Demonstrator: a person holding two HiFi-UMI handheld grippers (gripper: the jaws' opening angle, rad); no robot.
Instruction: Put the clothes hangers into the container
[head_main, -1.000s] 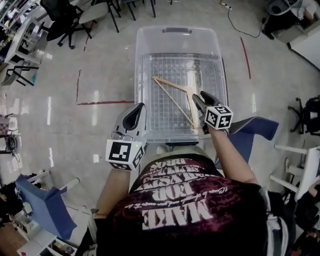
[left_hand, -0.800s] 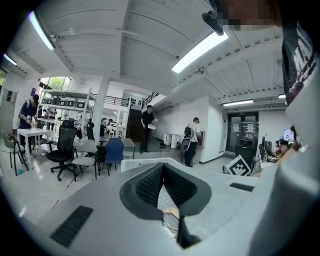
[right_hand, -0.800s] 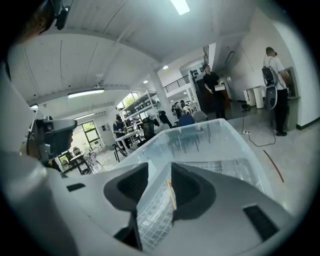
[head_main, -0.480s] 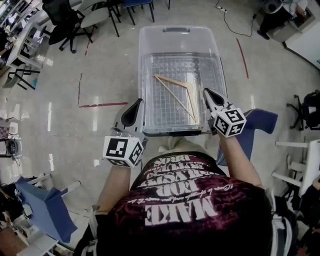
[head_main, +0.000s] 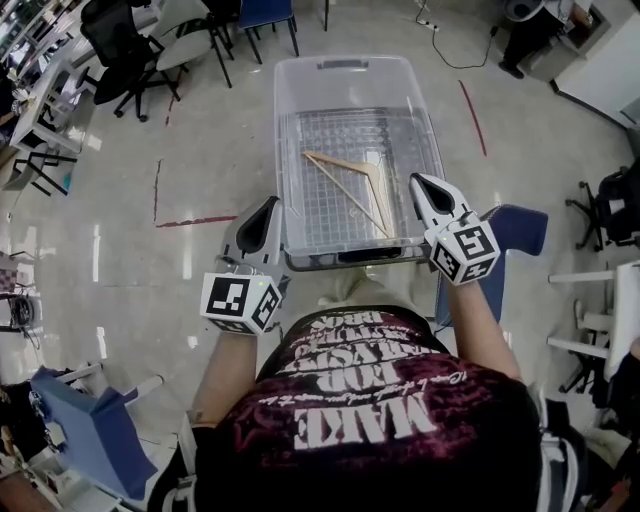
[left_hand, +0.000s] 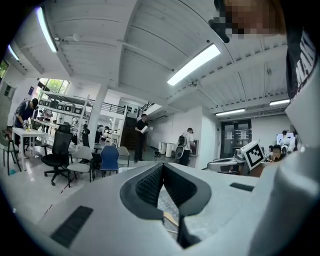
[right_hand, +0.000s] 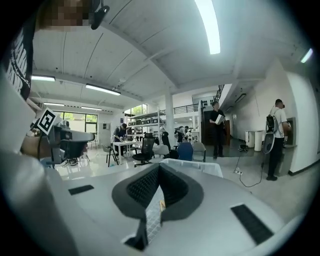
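Progress: one wooden clothes hanger (head_main: 341, 163) lies inside the clear container (head_main: 355, 72). It rests flat on the bottom, toward the right half, its corner pointing to the right wall. Neither gripper carries anything, so for this hanger the job looks done. No other hanger shows on the floor (head_main: 130, 260) or in a hand. I cannot tell whether more wait out of view; if they do, fetching them is what is left.

Grippers: the left gripper (head_main: 268, 207) is held just outside the container's near left corner, with its jaws together and empty. The right gripper (head_main: 420, 182) sits over the near right wall. Its jaws are closed tight with nothing between them. In both gripper views only the container's lattice and a sliver of wood show through the slot beneath the pads.

Materials and shapes:
- Container: translucent plastic, a long rectangle with rounded corners and a moulded grip at the far end. The base is ribbed in a fine square grid, and the walls are thin enough to see the floor through them.
- Hanger: pale, unvarnished-looking wood in slim straight bars that meet at an angle. I cannot make out the hook.
- Grippers: smooth grey shells with black ridged pads, each carrying a cube of square markers.
- Floor: glossy pale stone or vinyl with bright reflections and a red tape line (head_main: 195, 221) to the left.
- Office chairs (head_main: 125, 40) stand well apart, beyond the container.
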